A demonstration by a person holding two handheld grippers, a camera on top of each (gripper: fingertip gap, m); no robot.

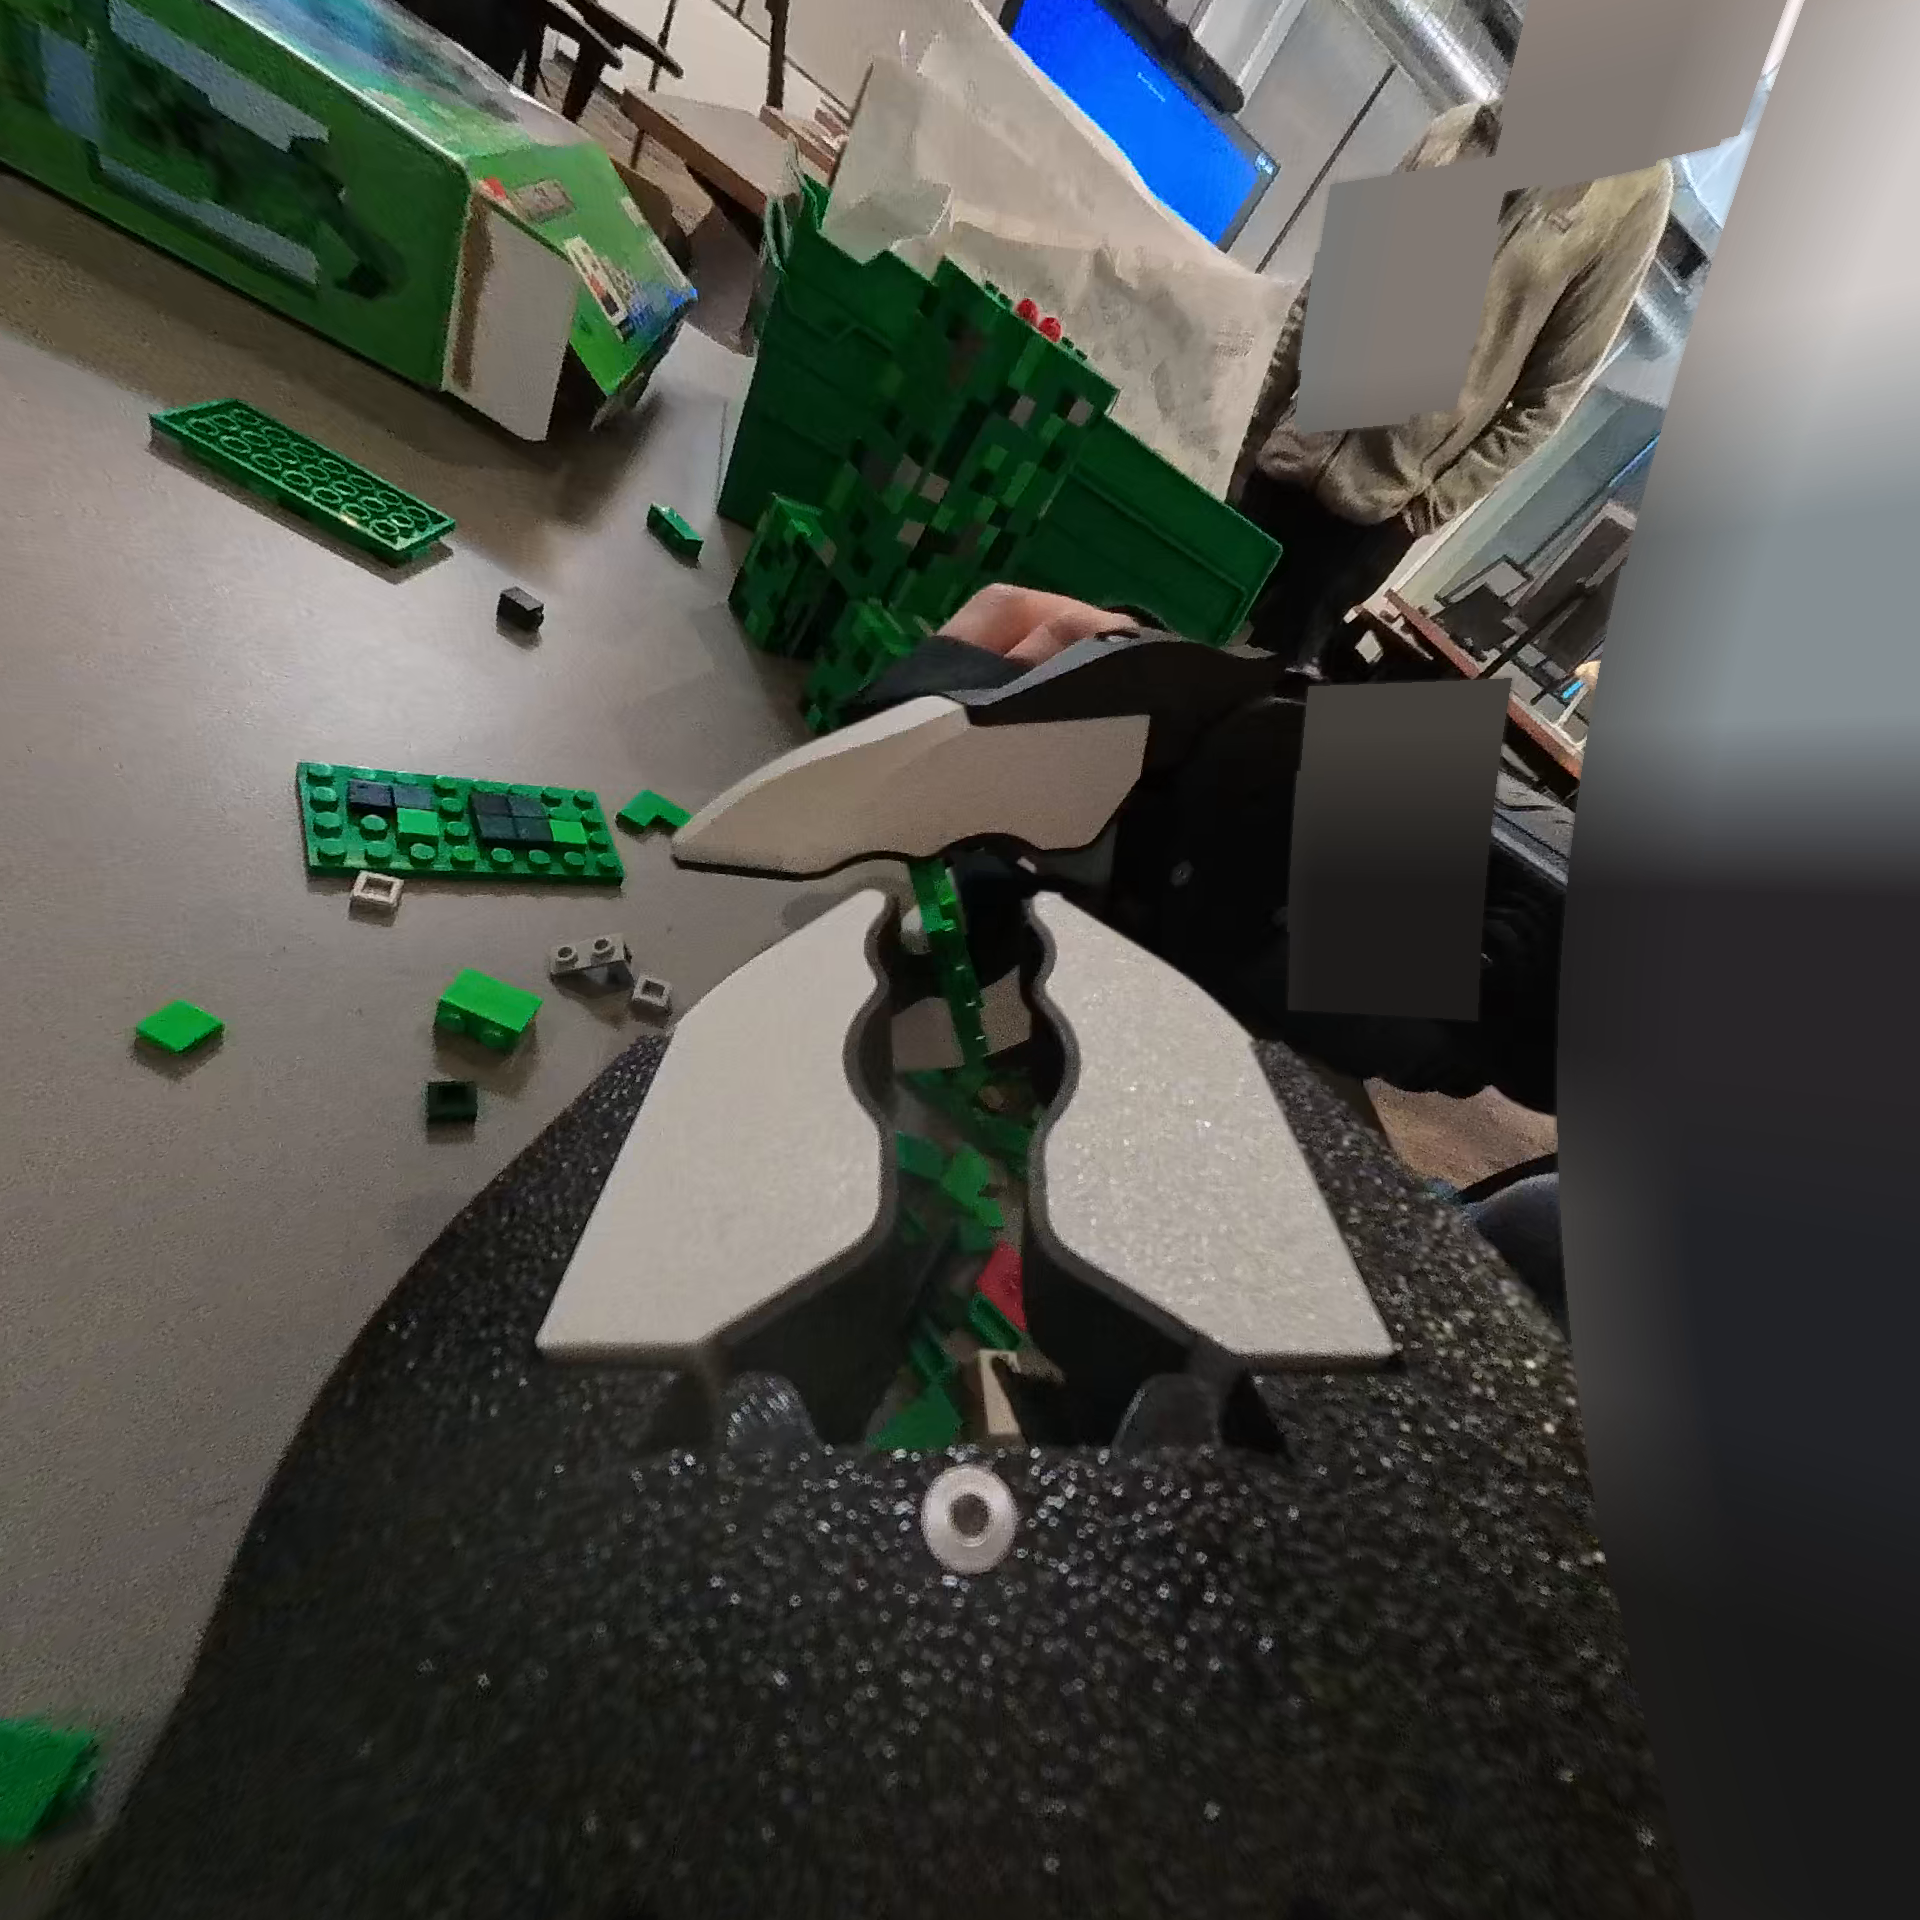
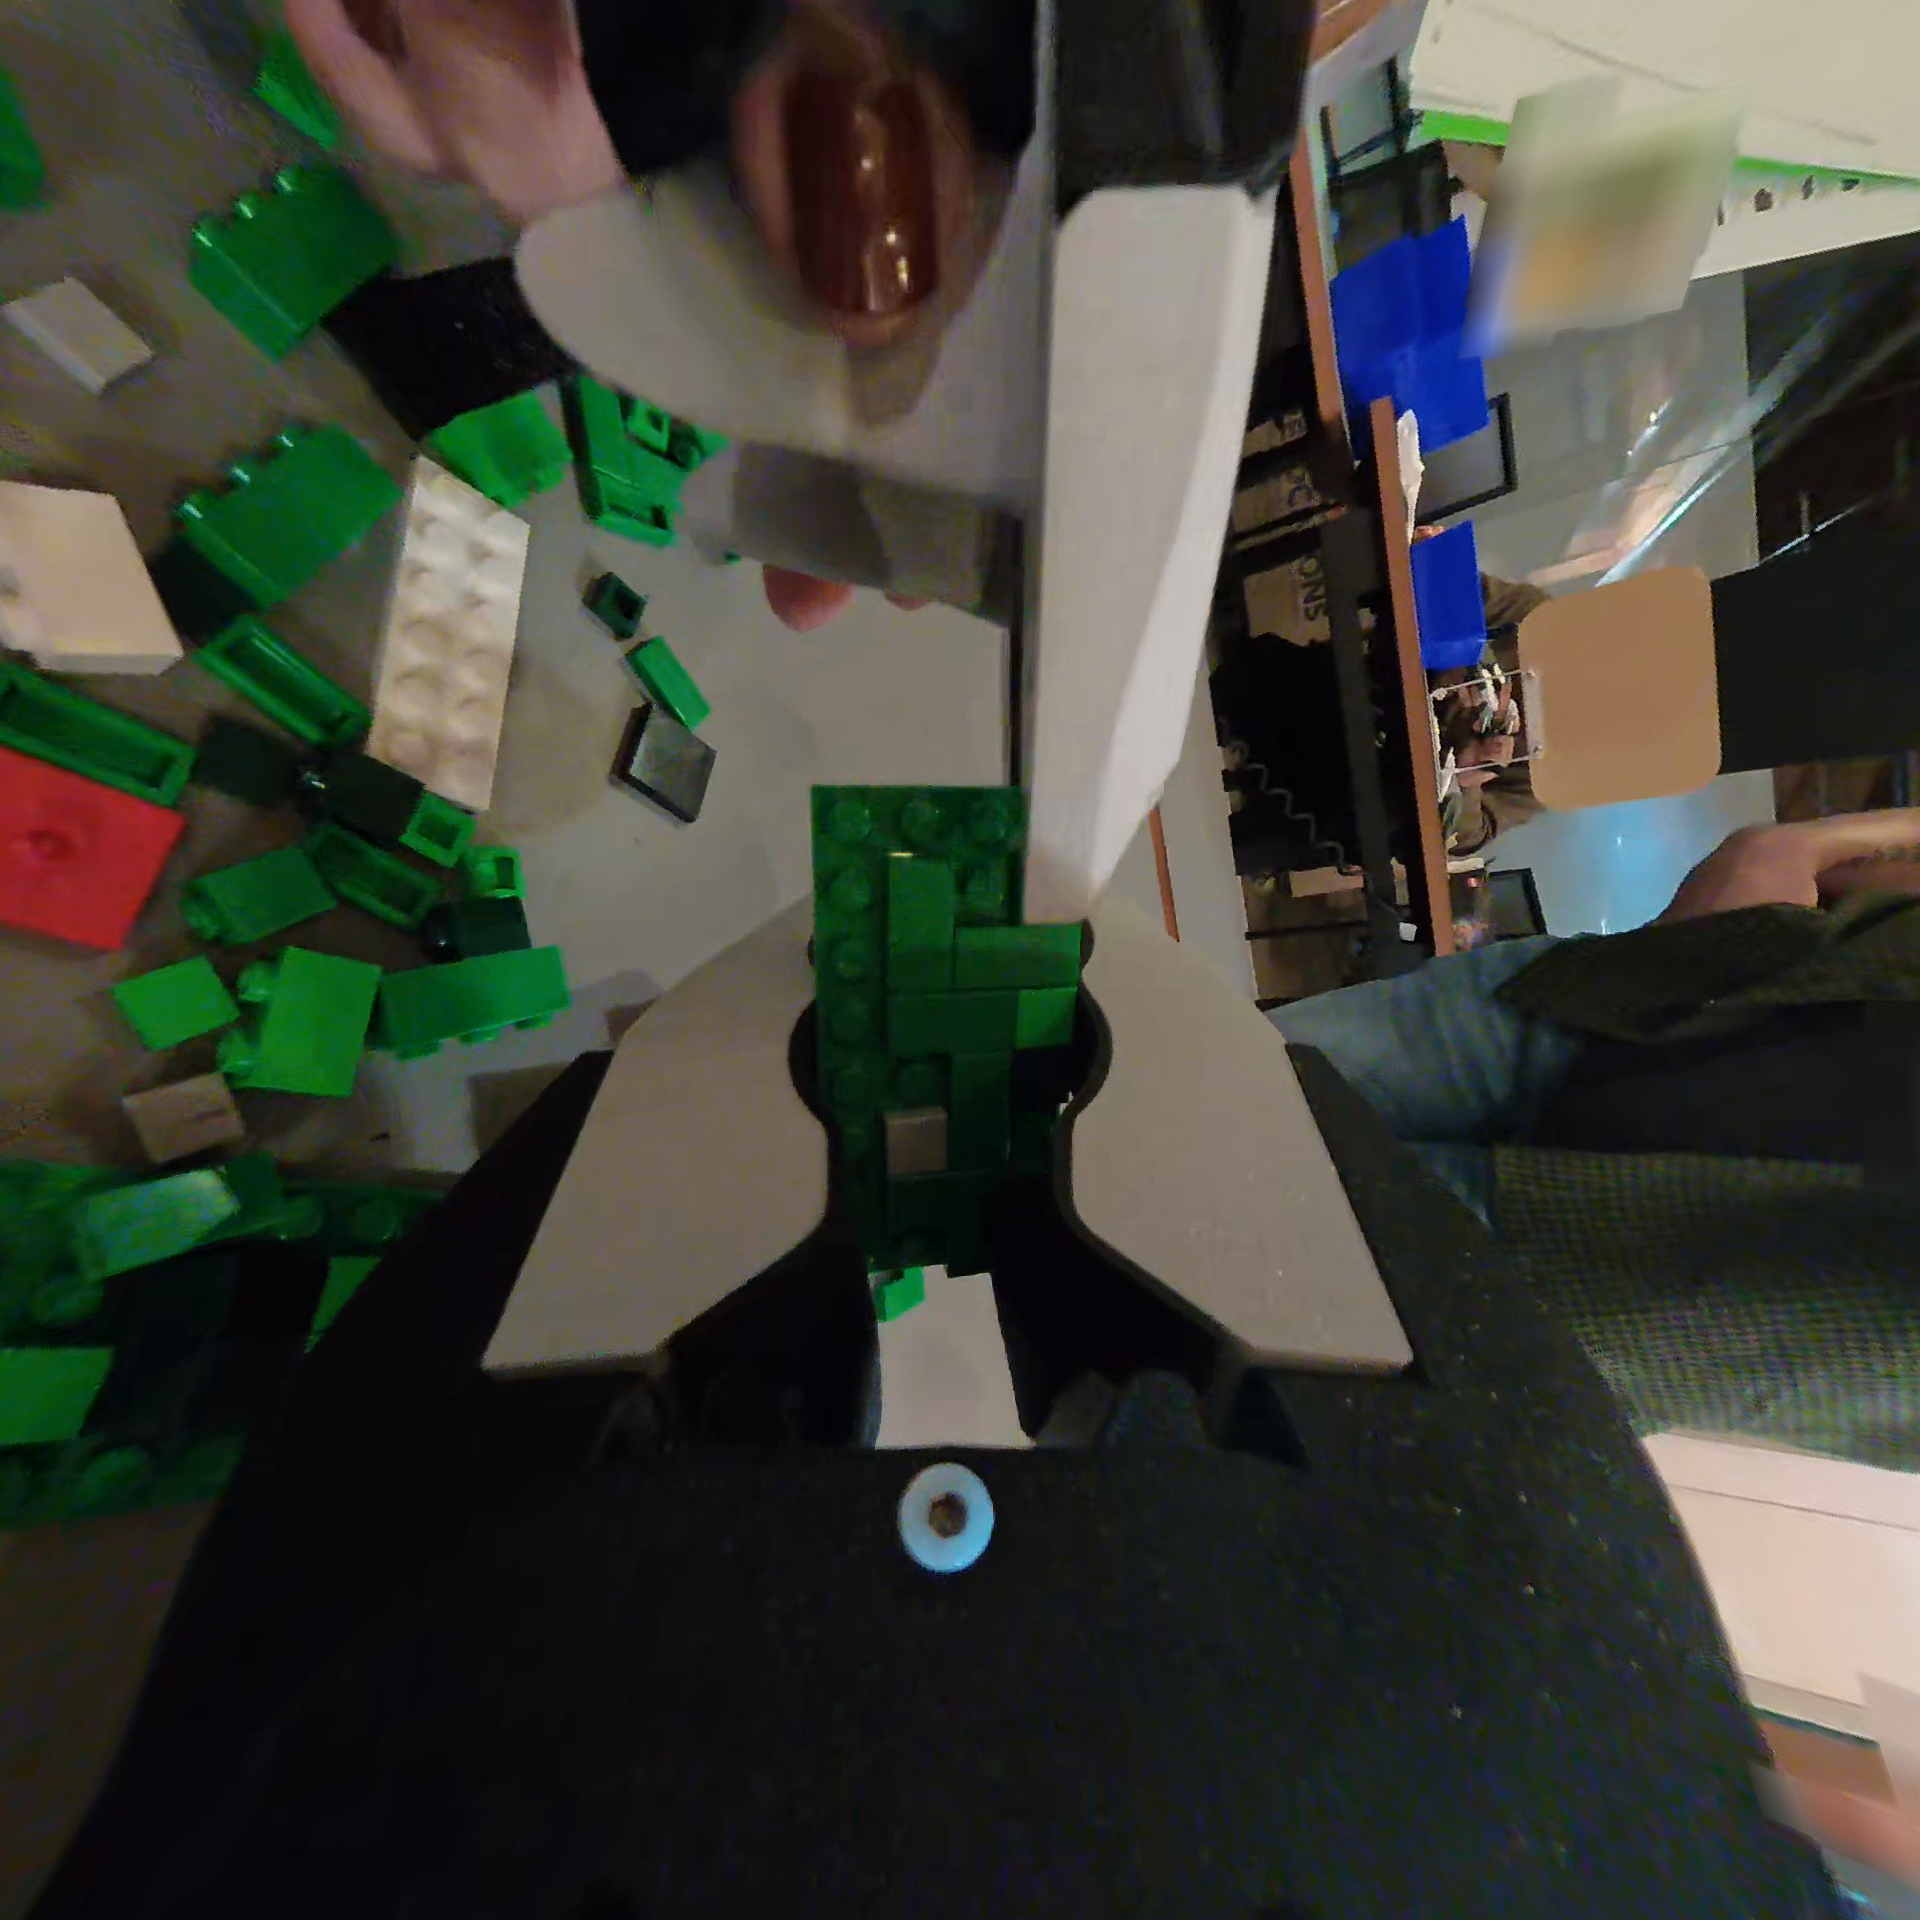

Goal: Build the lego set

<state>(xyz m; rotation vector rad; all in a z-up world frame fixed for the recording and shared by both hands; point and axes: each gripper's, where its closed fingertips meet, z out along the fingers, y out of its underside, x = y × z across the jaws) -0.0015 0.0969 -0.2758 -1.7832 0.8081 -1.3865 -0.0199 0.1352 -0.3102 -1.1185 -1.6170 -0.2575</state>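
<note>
Plastic rules here: my right gripper (image 2: 951,940) clamps the green plate (image 2: 920,997) by its long edges, dead centre. My left gripper (image 1: 956,935) pinches the same plate edge-on at twelve o'clock. Light, stiff, slick; tiles could pop off, so I'd squeeze edges only.
</note>
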